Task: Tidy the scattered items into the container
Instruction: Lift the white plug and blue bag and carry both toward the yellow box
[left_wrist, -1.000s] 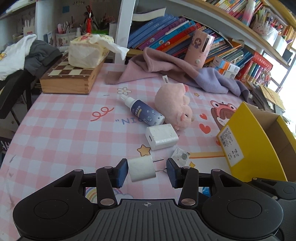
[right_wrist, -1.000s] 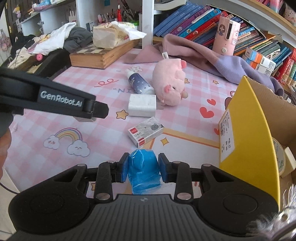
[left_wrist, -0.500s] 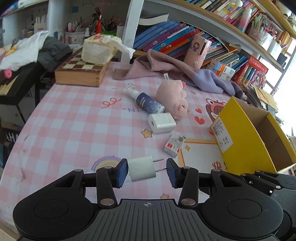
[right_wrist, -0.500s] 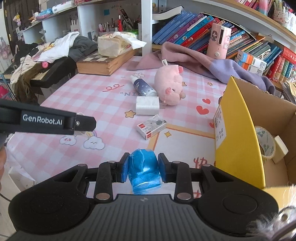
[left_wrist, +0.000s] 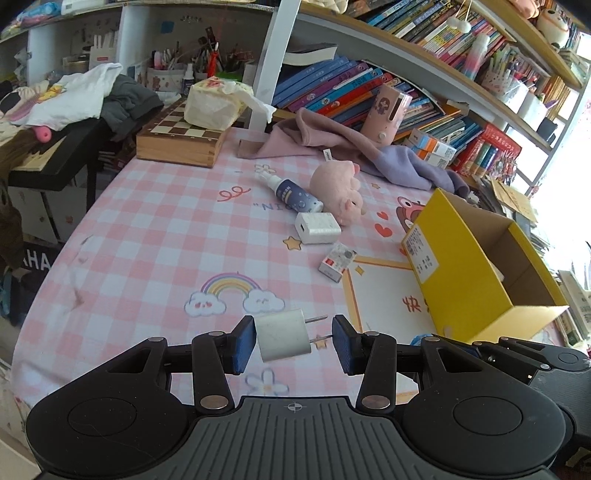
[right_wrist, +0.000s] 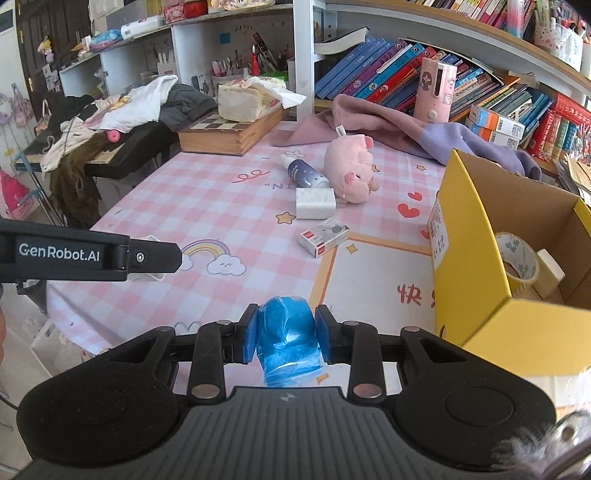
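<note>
Change since a second ago: I have lifted both hands clear of the worktop (left_wrist: 155, 236); the items on it look smaller and lie farther off in both views.
Left hand-held gripper (left_wrist: 293, 343): it holds the white plug adapter (left_wrist: 282, 335) crosswise, back against the left pad, prongs pointing at the right pad. The jaws stand fairly wide, and I cannot tell if the prong tips touch that pad.
Right hand-held gripper (right_wrist: 285, 336): clamped tight on a blue wrapped packet (right_wrist: 288, 341), both pads pressing its sides.
Container: the yellow box (right_wrist: 476, 258) sits at 2 o'clock from my right hand.
Done: a tape roll (right_wrist: 517, 258) and a pale block (right_wrist: 550, 264) already lie inside.
In hand: two items, neither over the opening yet.
Left on the worktop, toward 12 o'clock: small red-and-white box (left_wrist: 338, 262), white charger block (left_wrist: 317, 228), spray bottle (left_wrist: 291, 192), pink plush pig (left_wrist: 338, 188).
Judgement: roughly halfway.
</note>
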